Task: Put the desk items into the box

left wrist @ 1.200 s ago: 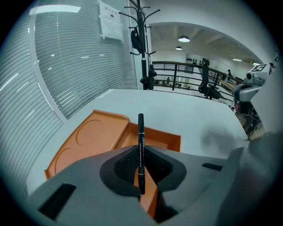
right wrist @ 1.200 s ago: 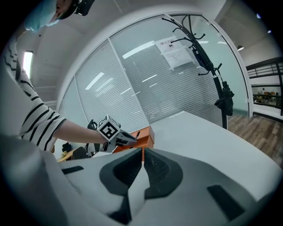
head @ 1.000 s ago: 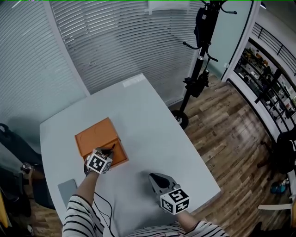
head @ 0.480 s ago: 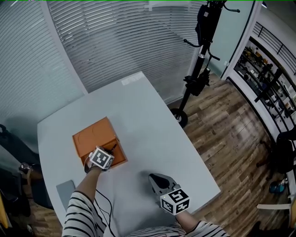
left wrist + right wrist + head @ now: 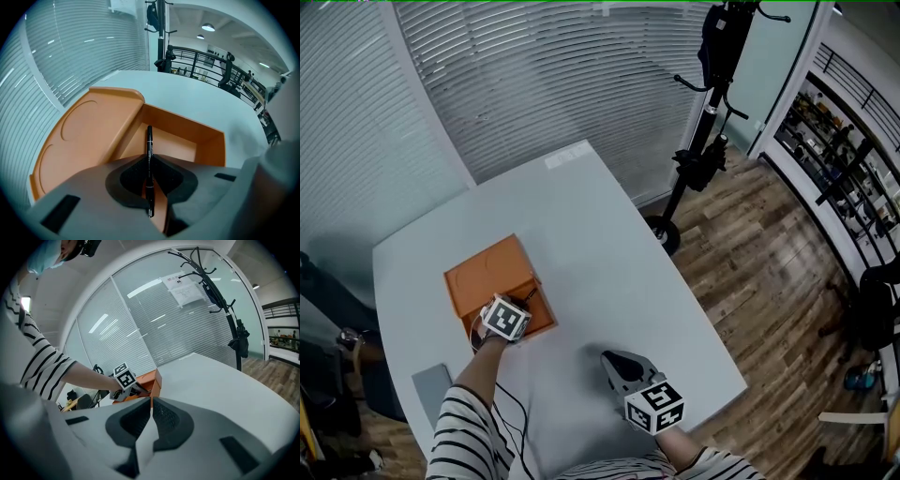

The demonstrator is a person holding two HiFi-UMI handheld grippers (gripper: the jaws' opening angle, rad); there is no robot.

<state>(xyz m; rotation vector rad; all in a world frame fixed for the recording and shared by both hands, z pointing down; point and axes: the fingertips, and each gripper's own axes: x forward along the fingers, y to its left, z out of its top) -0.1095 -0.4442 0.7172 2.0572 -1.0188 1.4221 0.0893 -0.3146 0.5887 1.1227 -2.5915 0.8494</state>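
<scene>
— At far left on the worktop (image 5: pixel 600 244), just the orange lid (image 5: pixel 89 126), thrown back and lying flat. And next along?

— Joined to the lid's right edge, the box (image 5: pixel 187 129) itself. Compartment uncovered, nothing seen inside in the part that shows.

— Over that?

— Hanging at the near wall, the left gripper (image 5: pixel 150 161), fingers pinching a black pen (image 5: pixel 149 143) at about mid-length.

— Lying which way?

— Straight ahead along the fingers' own line. Front end poking out over the compartment and aimed at the far wall, back end trailing toward the wrist. Held above the box floor and not touching it, judging by the left gripper view.

— So what does the coming move turn on?

— Mostly on that long axis. Crosses the near wall now, so probably wants carrying a little forward and down before letting go. Perhaps also a tilt, to settle flat inside and not prop against the rim.

— Risk?

— Could catch the back end on the near wall if released too early.

— And further right?

— Well apart from the box, the right gripper (image 5: pixel 617 364), low over bare worktop, fingers pressed together on nothing. Far from the pen, so plainly a job for the left hand.
</scene>
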